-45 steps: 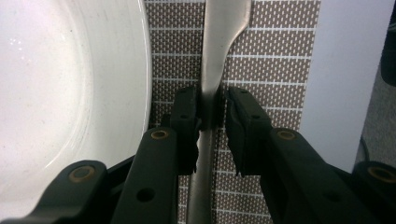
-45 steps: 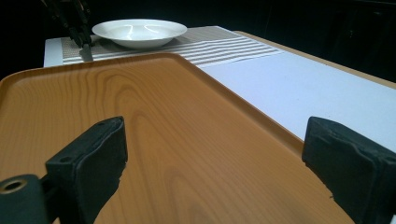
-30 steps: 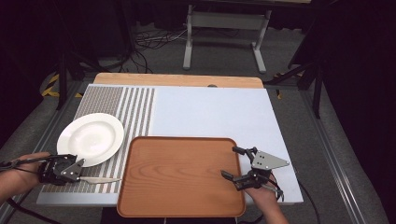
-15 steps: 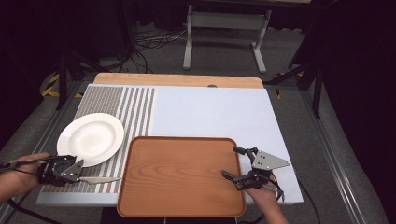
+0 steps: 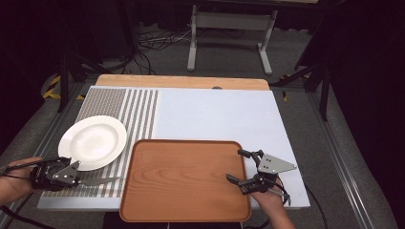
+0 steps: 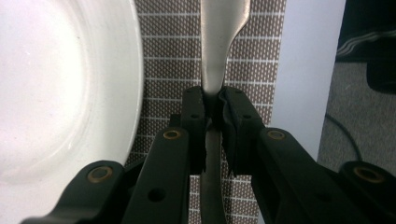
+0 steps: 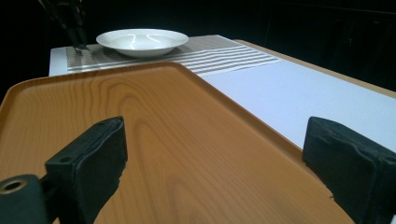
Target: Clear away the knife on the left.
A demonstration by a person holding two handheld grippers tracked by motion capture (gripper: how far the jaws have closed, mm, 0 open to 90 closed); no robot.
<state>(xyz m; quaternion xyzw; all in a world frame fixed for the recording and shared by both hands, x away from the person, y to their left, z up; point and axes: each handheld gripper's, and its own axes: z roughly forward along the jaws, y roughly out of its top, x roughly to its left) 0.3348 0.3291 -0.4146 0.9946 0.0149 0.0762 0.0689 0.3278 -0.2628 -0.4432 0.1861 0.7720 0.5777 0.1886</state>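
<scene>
Lower left of the high view: the left hand-held gripper is clamped on a piece of metal cutlery, most likely a knife, whose blade points right toward the wooden tray. Seen from the left hand-held gripper's own camera, both black jaws press on the narrow neck of the cutlery, which runs up the middle of the frame above the striped placemat. The white plate fills the left of that frame, just beside the cutlery but apart from it. In the high view the plate lies on the placemat, left of the tray. Lower right of the high view: the right hand-held gripper stands with jaws wide apart, straddling the tray's right rim and gripping nothing. All things rest on the tabletop.
</scene>
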